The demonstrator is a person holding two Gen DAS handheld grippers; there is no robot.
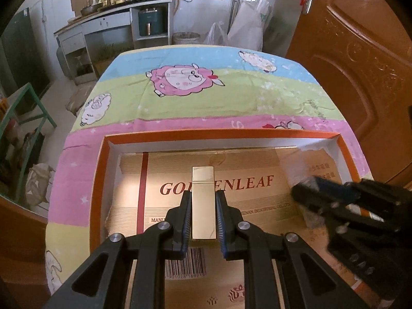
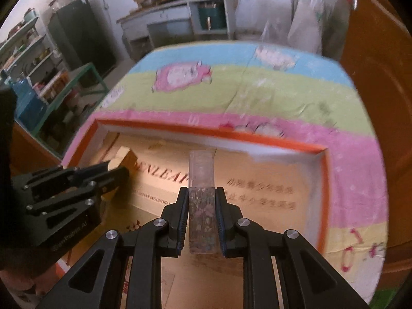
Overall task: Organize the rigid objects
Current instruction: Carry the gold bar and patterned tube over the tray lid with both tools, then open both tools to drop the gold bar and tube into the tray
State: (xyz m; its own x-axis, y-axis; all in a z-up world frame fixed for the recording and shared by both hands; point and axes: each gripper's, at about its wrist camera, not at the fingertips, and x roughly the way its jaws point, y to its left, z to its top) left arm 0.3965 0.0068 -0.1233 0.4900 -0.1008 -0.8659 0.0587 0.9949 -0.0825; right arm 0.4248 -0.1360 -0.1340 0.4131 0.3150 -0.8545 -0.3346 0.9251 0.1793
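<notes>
My left gripper (image 1: 203,195) is shut on a shiny gold rectangular block (image 1: 203,203), held lengthwise over the orange-rimmed box (image 1: 221,135). In the right wrist view, my right gripper (image 2: 201,191) is shut on a clear rectangular bar with a dark flowery lower half (image 2: 201,195). Both grippers hang above the cardboard sheet (image 1: 252,180) printed GOLDENLEAF that lines the box. The right gripper (image 1: 303,190) shows blurred at the right of the left wrist view. The left gripper (image 2: 121,173) with its gold block (image 2: 123,154) shows at the left of the right wrist view.
The box sits on a table under a pastel cloth (image 1: 206,97) with cartoon sheep. A brown wooden door (image 1: 360,64) stands close on the right. A green metal frame (image 1: 28,108) and shelves (image 2: 33,59) are on the left, a counter (image 1: 116,15) at the back.
</notes>
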